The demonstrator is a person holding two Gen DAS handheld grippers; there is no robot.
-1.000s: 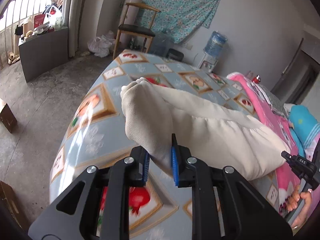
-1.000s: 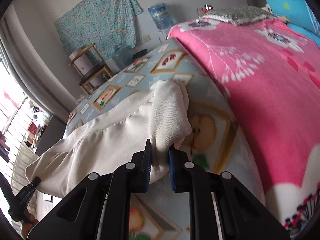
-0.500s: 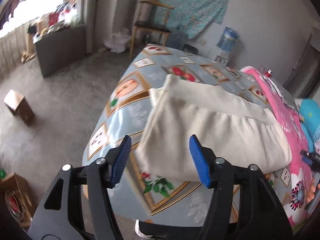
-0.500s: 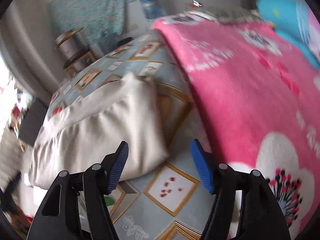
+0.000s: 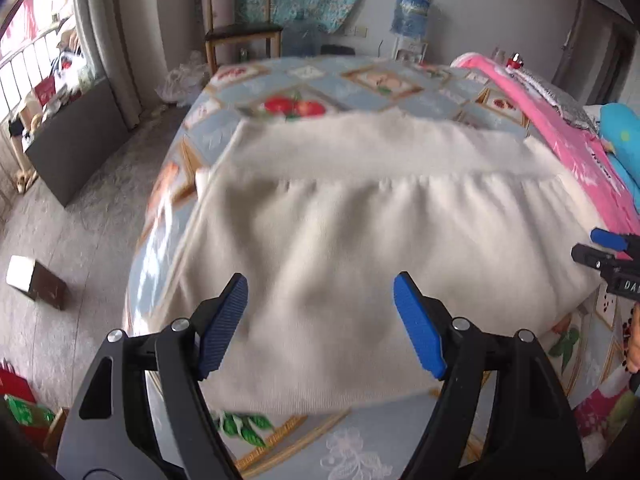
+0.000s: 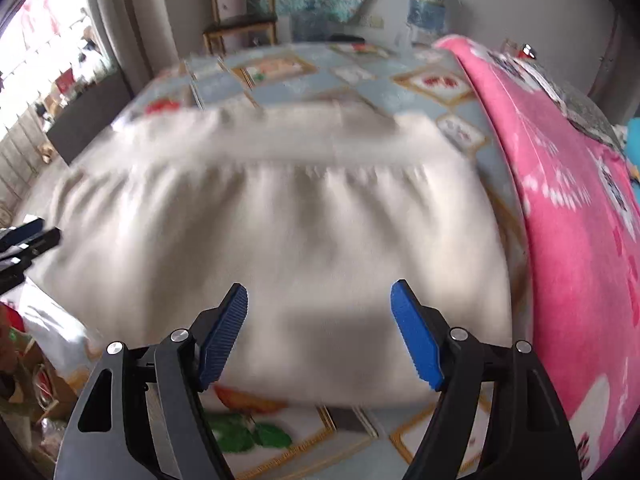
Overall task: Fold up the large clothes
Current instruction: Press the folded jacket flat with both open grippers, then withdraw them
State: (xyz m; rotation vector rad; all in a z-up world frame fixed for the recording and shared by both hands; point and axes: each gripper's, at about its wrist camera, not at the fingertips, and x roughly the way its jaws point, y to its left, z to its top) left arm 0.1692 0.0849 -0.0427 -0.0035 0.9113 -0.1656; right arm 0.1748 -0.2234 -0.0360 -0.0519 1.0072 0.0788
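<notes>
A big cream garment (image 5: 340,232) lies spread on the bed (image 5: 360,92), on top of a blue sheet with fruit pictures. It has a gathered seam running across it, so it may be a skirt or a dress, but the pictures do not make that sure. A pink blanket (image 6: 568,200) lies just beside it on one side.

The cloth looks soft, thick and floppy. It is likely light for its size, and it will bend and sag wherever it is not held. It will not break. It is not slippery, so the ribbed blue pads should hold it well. The best places to take hold are probably the two near corners, or the near edge, one for each gripper, so the cloth lifts evenly and does not bunch.

The left gripper (image 5: 320,320) hangs over the near part of the garment. Its jaws are opening wide and hold nothing. The right gripper (image 6: 318,320) is the same: jaws opening wide, nothing between them, cloth below.

A second ago, each gripper pinched a bunched fold of the cream cloth. Now both have let go, and the cloth lies flat in a neat folded layer.
</notes>
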